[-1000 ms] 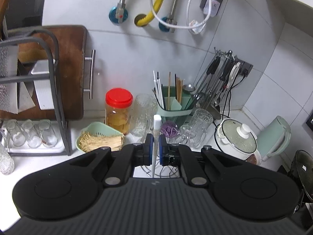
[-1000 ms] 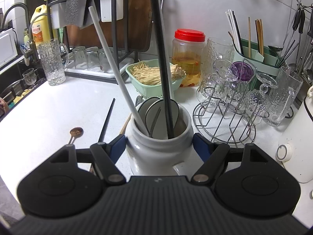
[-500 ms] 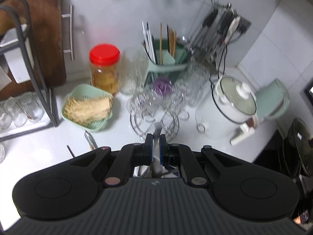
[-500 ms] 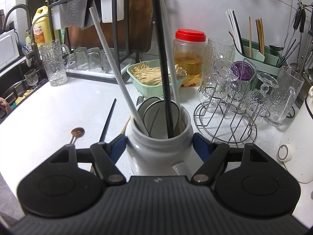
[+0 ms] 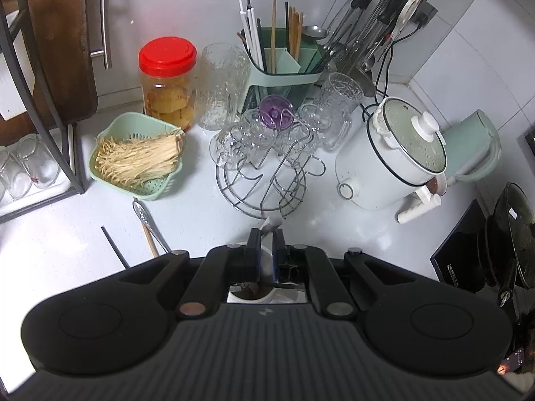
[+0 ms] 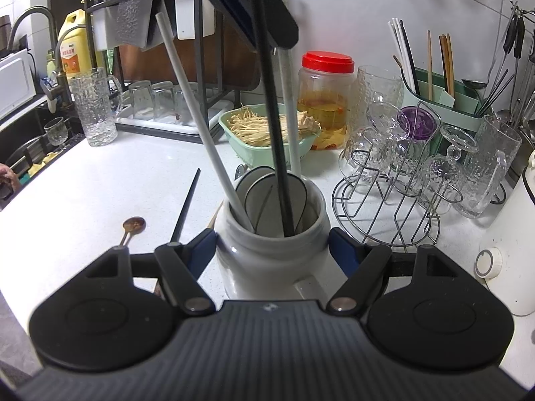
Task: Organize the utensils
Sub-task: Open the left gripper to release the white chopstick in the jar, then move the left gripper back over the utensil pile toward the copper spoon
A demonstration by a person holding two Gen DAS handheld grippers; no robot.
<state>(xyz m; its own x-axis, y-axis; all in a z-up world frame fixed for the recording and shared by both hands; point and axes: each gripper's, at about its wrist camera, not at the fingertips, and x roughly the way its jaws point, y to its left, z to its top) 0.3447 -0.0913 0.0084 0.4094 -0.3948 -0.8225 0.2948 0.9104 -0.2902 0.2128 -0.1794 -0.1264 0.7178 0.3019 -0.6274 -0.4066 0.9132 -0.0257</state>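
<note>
On white speckled counter, right hand-held gripper (image 6: pixel 271 249) clamping glazed round jar (image 6: pixel 271 254), left hand-held gripper (image 5: pixel 266 250) pinching slim white chopstick (image 5: pixel 271 223).

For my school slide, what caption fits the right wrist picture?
Right gripper holds a white jar while a white chopstick goes in.

A white speckled surface (image 6: pixel 100 180) carries a white jar (image 6: pixel 271 254), a green colander (image 6: pixel 264 147), a wire glass rack (image 6: pixel 388 210), a red-lidded jar (image 6: pixel 326 100), and a loose spoon (image 6: pixel 132 225) beside a black chopstick (image 6: pixel 185 205).
</note>
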